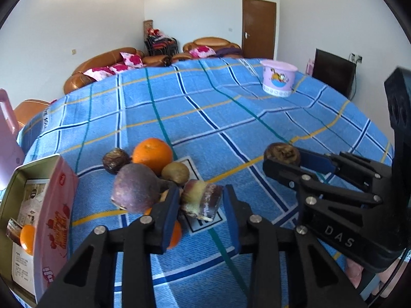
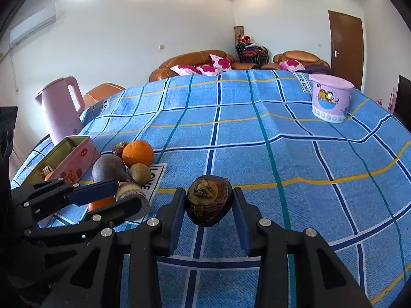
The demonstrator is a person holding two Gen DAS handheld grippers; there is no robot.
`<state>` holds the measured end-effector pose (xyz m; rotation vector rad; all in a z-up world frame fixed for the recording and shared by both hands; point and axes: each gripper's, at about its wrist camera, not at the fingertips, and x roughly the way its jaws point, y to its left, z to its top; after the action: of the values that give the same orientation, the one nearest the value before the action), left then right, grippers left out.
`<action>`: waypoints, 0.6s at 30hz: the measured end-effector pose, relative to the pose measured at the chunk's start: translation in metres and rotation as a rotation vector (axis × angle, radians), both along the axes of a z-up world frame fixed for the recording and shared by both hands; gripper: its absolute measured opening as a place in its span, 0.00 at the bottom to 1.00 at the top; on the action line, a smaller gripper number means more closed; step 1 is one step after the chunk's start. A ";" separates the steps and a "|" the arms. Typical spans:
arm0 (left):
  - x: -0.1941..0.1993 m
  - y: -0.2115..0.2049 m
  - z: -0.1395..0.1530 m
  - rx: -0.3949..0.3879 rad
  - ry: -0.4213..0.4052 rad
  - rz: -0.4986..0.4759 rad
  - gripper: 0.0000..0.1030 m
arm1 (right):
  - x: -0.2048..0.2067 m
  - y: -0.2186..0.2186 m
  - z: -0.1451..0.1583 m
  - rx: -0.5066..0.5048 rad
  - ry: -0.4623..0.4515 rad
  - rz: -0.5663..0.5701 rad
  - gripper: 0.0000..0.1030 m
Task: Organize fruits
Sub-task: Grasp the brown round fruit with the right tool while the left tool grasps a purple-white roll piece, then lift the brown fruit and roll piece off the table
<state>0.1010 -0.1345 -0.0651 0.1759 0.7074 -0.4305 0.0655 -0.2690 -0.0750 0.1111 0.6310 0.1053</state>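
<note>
A second round orange lay mostly hidden behind the left gripper's blue-padded finger; the pink plastic kettle was cropped by the frame's edge.

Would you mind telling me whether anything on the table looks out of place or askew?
The blue checked cloth is rumpled, with a ridge running across its middle toward the pink tub. The fruit beside the pink tin sits in a loose pile on the cloth. Nothing looks spilled or broken.
</note>
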 end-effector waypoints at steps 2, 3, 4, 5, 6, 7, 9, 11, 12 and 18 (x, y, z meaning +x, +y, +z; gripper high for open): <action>-0.002 0.002 0.002 -0.009 -0.014 0.009 0.35 | -0.001 0.002 0.001 -0.008 -0.009 0.007 0.38; -0.002 0.004 0.003 -0.016 -0.020 0.016 0.35 | -0.002 0.002 0.001 -0.011 -0.013 0.008 0.37; -0.003 0.005 0.004 -0.024 -0.026 0.023 0.35 | -0.003 0.003 0.001 -0.013 -0.018 0.010 0.37; -0.004 0.007 0.005 -0.033 -0.030 0.029 0.35 | -0.003 0.003 0.002 -0.013 -0.020 0.011 0.38; -0.004 0.008 0.005 -0.042 -0.033 0.033 0.35 | -0.004 0.003 0.002 -0.013 -0.027 0.013 0.38; -0.004 0.010 0.006 -0.052 -0.037 0.038 0.35 | -0.005 0.003 0.003 -0.014 -0.033 0.014 0.38; -0.005 0.014 0.008 -0.070 -0.044 0.049 0.35 | -0.006 0.004 0.004 -0.018 -0.045 0.017 0.38; -0.005 0.015 0.008 -0.083 -0.046 0.055 0.35 | -0.007 0.004 0.004 -0.020 -0.055 0.019 0.38; -0.005 0.017 0.009 -0.092 -0.048 0.058 0.35 | -0.009 0.004 0.005 -0.018 -0.063 0.022 0.37; -0.009 0.022 0.007 -0.122 -0.063 0.082 0.35 | -0.016 0.006 0.008 -0.028 -0.113 0.033 0.37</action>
<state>0.0918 -0.1122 -0.0578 0.0449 0.6225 -0.3869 0.0493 -0.2627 -0.0672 0.0671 0.5213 0.1335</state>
